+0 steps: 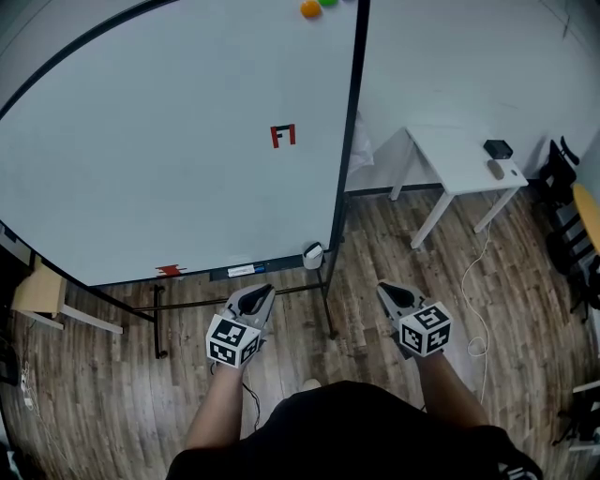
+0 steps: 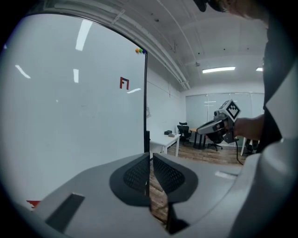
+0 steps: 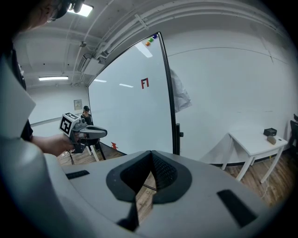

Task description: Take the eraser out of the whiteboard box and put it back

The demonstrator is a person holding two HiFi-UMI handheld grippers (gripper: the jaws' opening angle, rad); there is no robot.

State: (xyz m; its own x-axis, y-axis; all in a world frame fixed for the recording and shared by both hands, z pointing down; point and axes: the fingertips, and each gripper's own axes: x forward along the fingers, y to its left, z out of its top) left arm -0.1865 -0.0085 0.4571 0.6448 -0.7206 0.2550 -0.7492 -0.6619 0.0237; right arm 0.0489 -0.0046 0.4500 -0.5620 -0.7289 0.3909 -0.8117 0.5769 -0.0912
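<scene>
A small white box (image 1: 312, 255) hangs at the right end of the whiteboard's (image 1: 169, 150) bottom rail, with something dark showing in its top; I cannot make out the eraser itself. My left gripper (image 1: 258, 298) is held just below the rail, left of the box, shut and empty. My right gripper (image 1: 389, 292) is over the wooden floor, right of the board's stand, also shut with nothing in it. In the left gripper view the pads (image 2: 139, 174) meet in front of the board's edge. The right gripper view shows its pads (image 3: 163, 172) touching at the tip.
A white table (image 1: 464, 164) with two small items stands by the wall at right. A cable (image 1: 478, 300) runs across the floor. The board's black stand legs (image 1: 157, 323) reach forward. A red mark (image 1: 282, 136) and coloured magnets (image 1: 310, 8) sit on the board.
</scene>
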